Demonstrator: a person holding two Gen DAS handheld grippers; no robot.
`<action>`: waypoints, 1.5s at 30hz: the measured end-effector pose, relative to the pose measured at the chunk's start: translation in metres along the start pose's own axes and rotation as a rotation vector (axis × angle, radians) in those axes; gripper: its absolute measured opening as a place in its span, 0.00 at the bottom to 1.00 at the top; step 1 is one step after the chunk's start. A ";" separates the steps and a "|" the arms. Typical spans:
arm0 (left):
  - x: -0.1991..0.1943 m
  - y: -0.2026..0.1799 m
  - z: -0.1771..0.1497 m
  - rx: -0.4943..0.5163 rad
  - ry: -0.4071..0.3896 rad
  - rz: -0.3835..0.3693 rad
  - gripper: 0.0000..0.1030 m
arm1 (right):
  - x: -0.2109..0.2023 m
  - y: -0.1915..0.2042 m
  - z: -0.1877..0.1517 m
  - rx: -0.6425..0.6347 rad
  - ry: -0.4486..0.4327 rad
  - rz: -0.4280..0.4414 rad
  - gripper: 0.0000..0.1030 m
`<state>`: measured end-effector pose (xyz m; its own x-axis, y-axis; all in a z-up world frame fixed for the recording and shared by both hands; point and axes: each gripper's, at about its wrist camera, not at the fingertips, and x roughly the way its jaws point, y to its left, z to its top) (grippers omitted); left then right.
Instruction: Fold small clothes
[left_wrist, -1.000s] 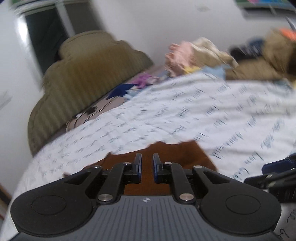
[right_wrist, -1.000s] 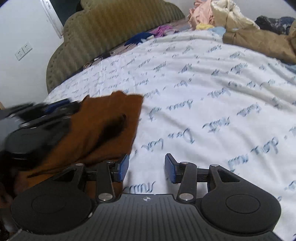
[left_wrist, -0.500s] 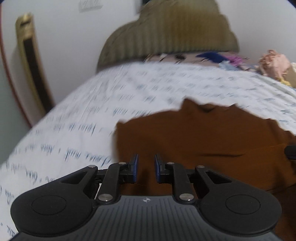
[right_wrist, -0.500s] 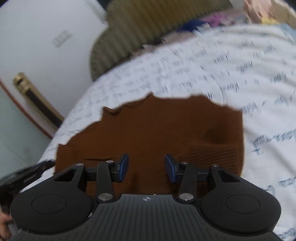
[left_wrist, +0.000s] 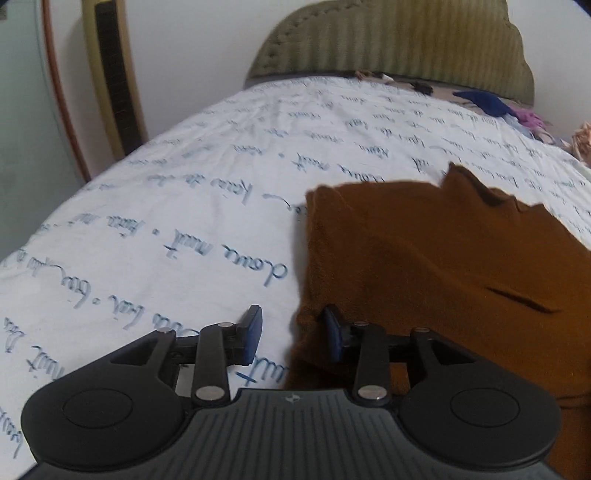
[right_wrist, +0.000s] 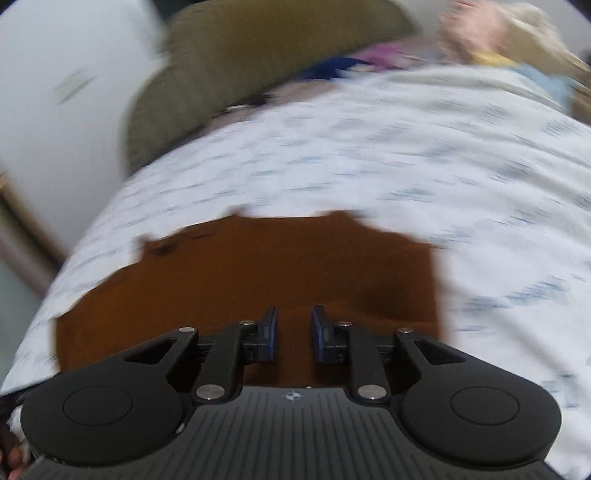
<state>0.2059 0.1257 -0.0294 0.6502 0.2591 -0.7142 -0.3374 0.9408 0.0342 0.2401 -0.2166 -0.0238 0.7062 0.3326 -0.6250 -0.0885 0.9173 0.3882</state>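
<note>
The left gripper (left_wrist: 291, 332) is opening its jaws over the brown sweater's (left_wrist: 436, 266) left edge, with that edge lying loose between them. The sweater is lying flat on the white bedsheet (left_wrist: 184, 206), looking soft, light and floppy, so its corners or hem are looking best to pinch. The right gripper (right_wrist: 294, 334) is closing its jaws, now a narrow gap, above the cloth and not pinching it yet.

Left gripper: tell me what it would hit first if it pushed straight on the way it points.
Probably the left edge of the brown garment. The left gripper, its jaws opening with nothing pinched, straddles that edge: one finger over the white printed bedsheet, the other over brown cloth. Depth is unclear, so sheet and cloth may meet it together.
</note>
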 end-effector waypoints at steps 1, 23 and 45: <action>-0.002 0.001 0.000 -0.008 -0.015 0.030 0.36 | 0.002 0.018 -0.001 -0.035 0.011 0.044 0.24; 0.023 -0.055 0.033 0.099 -0.050 -0.020 0.47 | 0.077 0.098 -0.001 -0.117 0.122 0.153 0.16; 0.038 -0.025 0.015 0.080 -0.035 0.082 0.60 | -0.041 -0.107 -0.006 0.275 -0.049 0.043 0.28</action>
<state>0.2495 0.1156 -0.0472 0.6466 0.3420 -0.6818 -0.3360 0.9302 0.1479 0.2162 -0.3276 -0.0436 0.7395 0.3532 -0.5730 0.0698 0.8064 0.5872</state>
